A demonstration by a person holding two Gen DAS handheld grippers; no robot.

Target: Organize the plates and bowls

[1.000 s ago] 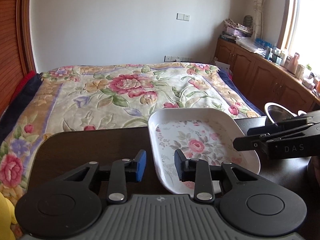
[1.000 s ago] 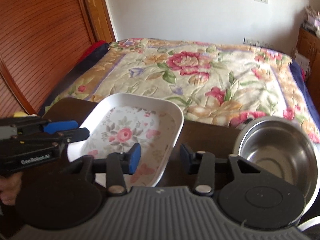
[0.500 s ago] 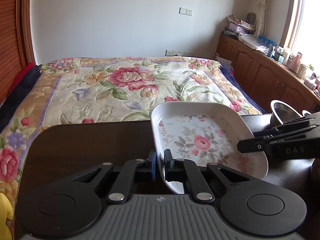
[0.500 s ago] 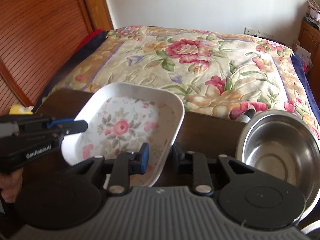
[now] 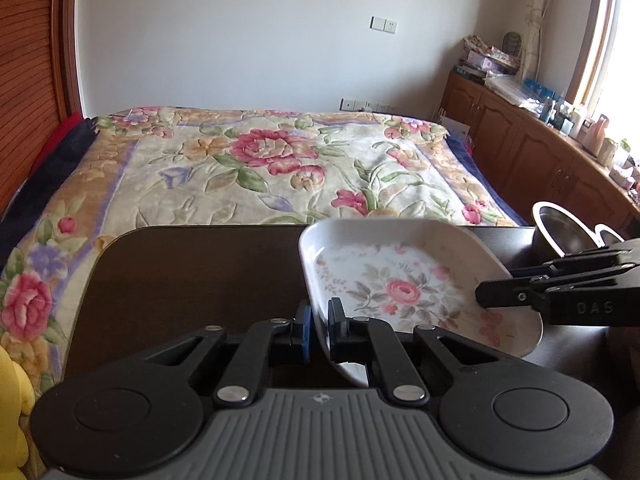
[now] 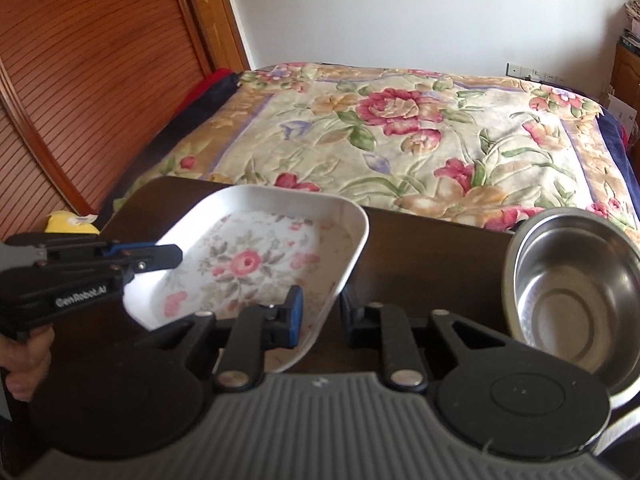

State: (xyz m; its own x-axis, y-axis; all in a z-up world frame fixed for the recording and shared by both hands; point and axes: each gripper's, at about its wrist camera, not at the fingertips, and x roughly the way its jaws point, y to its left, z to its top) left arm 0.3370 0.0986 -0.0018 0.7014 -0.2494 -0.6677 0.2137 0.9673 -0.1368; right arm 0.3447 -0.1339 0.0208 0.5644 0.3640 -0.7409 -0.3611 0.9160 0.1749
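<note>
A white rectangular plate with a rose pattern [image 5: 400, 280] [image 6: 256, 264] is held over the dark table, left side tilted up. My left gripper [image 5: 318, 320] is shut on its left rim; from the right wrist view it [image 6: 172, 258] comes in from the left. My right gripper [image 6: 322, 312] is shut on the opposite rim, and the left wrist view shows it [image 5: 486, 294] clamped there. A steel bowl [image 6: 572, 280] [image 5: 560, 228] stands on the table to the right.
The dark wooden table [image 5: 200, 280] ends at a bed with a floral blanket [image 5: 260, 160]. A white rim [image 6: 616, 420] shows under the bowl. A yellow object [image 6: 68, 224] lies past the table's left edge. Wooden cabinets [image 5: 540, 160] line the right wall.
Both grippers have gone from open to shut, one on each side rim of the plate. The plate now sits higher and more tilted in both views.
</note>
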